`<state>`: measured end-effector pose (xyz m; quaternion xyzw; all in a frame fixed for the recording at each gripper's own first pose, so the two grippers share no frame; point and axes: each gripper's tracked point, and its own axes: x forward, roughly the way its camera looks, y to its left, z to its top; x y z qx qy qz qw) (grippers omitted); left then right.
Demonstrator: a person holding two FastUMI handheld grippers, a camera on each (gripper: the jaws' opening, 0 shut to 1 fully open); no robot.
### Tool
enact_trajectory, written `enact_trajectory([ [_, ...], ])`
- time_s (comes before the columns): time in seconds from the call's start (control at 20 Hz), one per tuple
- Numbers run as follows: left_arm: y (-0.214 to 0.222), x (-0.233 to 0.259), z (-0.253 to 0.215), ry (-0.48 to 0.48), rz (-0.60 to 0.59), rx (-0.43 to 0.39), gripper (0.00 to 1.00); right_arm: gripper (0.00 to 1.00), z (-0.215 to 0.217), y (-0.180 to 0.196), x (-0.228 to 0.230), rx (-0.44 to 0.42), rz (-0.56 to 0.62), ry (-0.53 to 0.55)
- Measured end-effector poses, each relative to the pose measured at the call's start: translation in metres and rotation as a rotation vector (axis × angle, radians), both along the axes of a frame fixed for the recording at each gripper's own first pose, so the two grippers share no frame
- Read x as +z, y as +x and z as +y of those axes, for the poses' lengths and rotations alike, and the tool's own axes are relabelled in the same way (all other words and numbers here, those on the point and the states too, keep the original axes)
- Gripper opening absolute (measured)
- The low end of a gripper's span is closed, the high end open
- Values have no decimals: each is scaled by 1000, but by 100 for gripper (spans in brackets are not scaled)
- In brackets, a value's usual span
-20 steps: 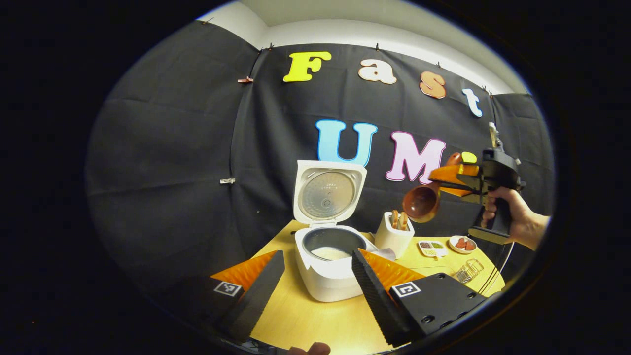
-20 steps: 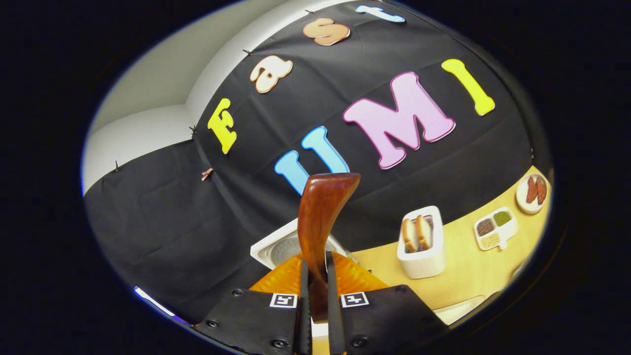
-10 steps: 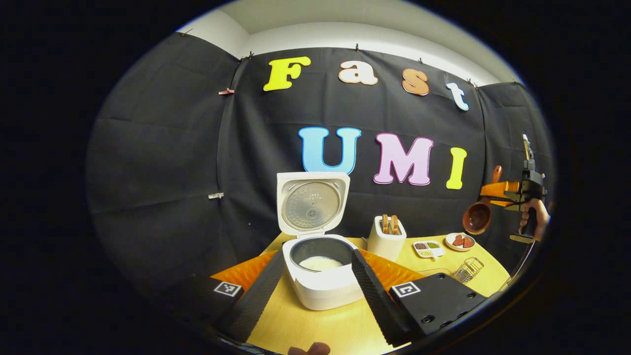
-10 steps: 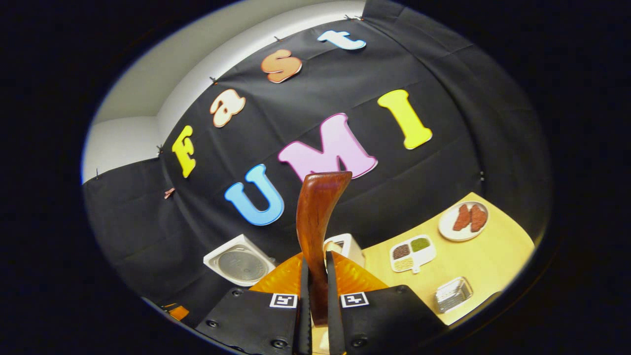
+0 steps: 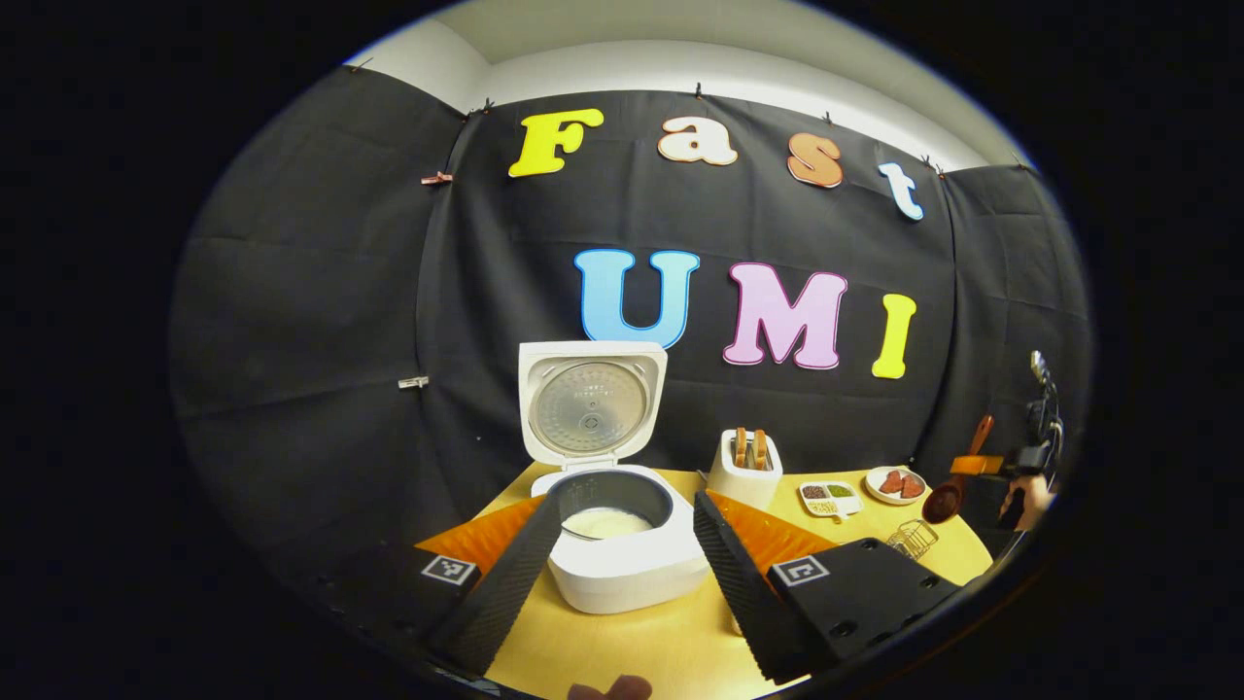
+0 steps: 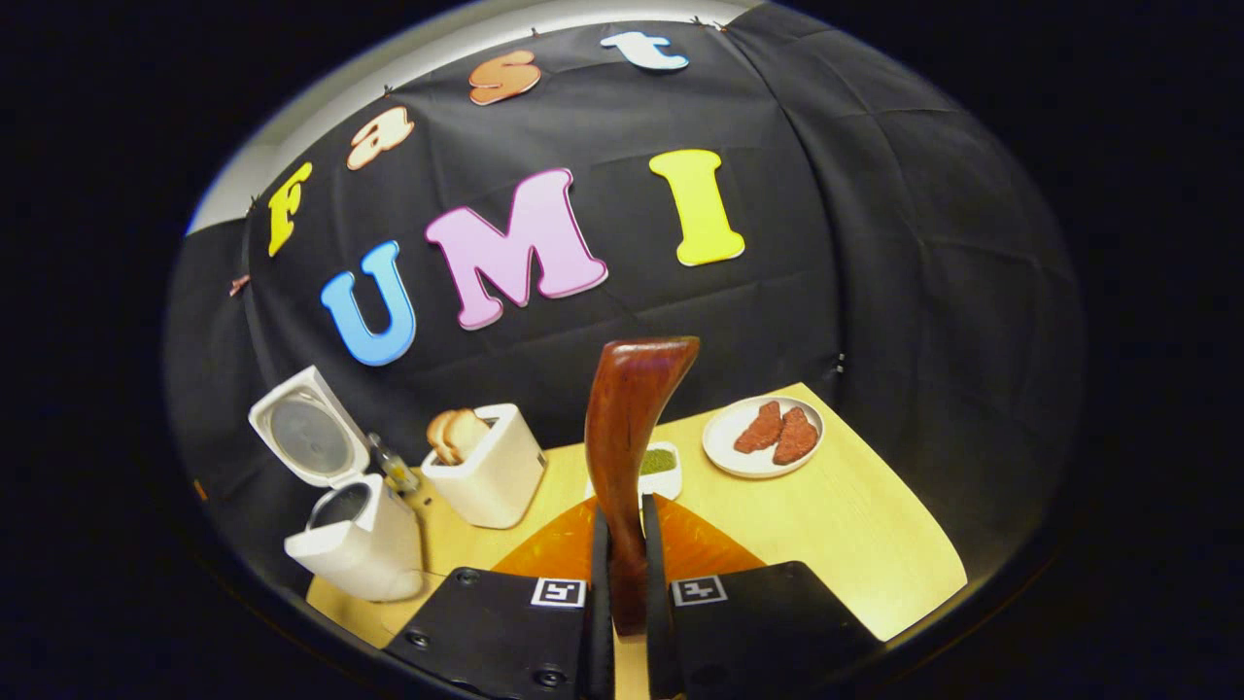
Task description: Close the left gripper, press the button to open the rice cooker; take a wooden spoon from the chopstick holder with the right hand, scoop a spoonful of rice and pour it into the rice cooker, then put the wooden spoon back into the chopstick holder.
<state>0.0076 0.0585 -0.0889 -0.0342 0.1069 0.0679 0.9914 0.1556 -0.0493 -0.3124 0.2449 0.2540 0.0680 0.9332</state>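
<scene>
My left tongs [image 5: 622, 554] hang spread wide over the worktop's [image 5: 671, 647] near edge, their two fingers flanking the one rice cooker [image 5: 622, 554], whose lid stands upright with white rice in the pot. Behind it sits one white holder [image 5: 743, 476] with two slices in it, then one sectioned dish [image 5: 826, 498] and one plate [image 5: 892, 483]. At the far right edge my right tongs [image 6: 622, 544] are pinching the wooden spoon [image 6: 622, 437] by its handle, bowl hanging low.
</scene>
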Motion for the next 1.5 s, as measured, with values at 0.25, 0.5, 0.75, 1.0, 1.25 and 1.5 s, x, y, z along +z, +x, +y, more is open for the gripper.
enact_trajectory([
  [0.25,-4,3,-7,21,21,36,95,18,7,6,-69,18,79,1],
  [0.5,-12,1,-6,37,40,70,95,18,19,-2,-107,13,158,56],
  [0.75,-9,8,-6,34,27,71,95,21,10,-16,-111,-15,201,92],
  [1.0,-3,18,-2,2,3,59,95,53,-4,-23,-118,-69,253,82],
  [1.25,0,37,11,25,-40,43,95,91,-13,-49,-93,-90,241,63],
  [1.5,10,68,26,35,-119,20,95,98,-15,-92,-56,-138,211,44],
])
